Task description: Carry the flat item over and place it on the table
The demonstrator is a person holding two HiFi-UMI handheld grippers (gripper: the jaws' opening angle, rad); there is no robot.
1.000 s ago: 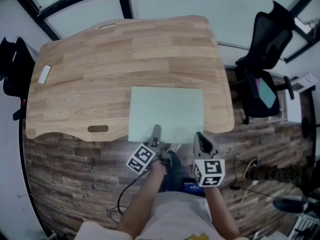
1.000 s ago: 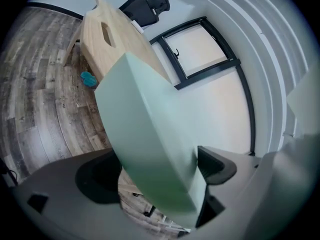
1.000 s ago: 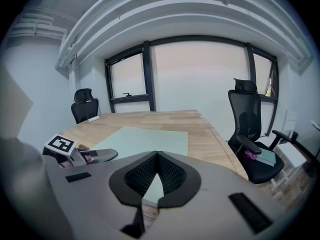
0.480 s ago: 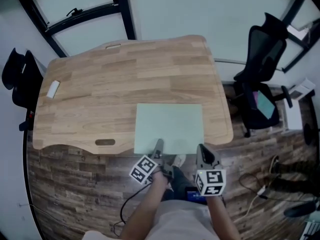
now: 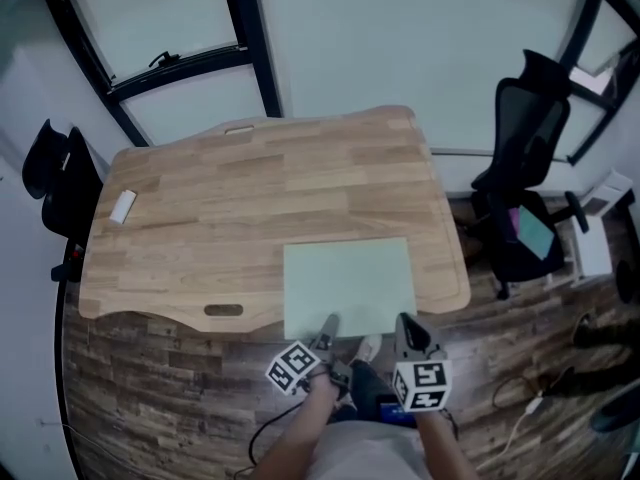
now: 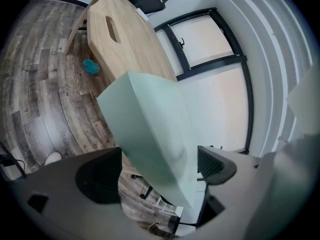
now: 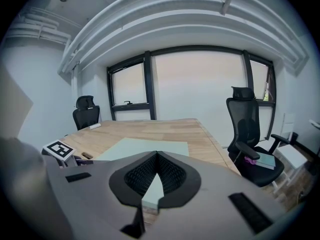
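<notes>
A pale green flat board (image 5: pixel 350 286) lies over the near right part of the wooden table (image 5: pixel 260 188), its near edge past the table's front edge. My left gripper (image 5: pixel 328 324) is shut on that near edge. My right gripper (image 5: pixel 402 324) is shut on the same edge, further right. In the left gripper view the board (image 6: pixel 150 119) runs between the jaws of the left gripper (image 6: pixel 160 169), with the table (image 6: pixel 120 39) beyond. In the right gripper view the right gripper (image 7: pixel 156 173) pinches the board (image 7: pixel 145 148). I cannot tell whether the board rests on the table.
A black office chair (image 5: pixel 525 168) stands right of the table, another (image 5: pixel 55 173) at its left. A small white object (image 5: pixel 121 206) lies near the table's left edge. A slot (image 5: pixel 223 310) is cut near the front edge. Windows with dark frames are behind.
The head view has pulled back, so table and board look smaller and lower. The board and both grippers keep about the same place at the table's near right edge.
</notes>
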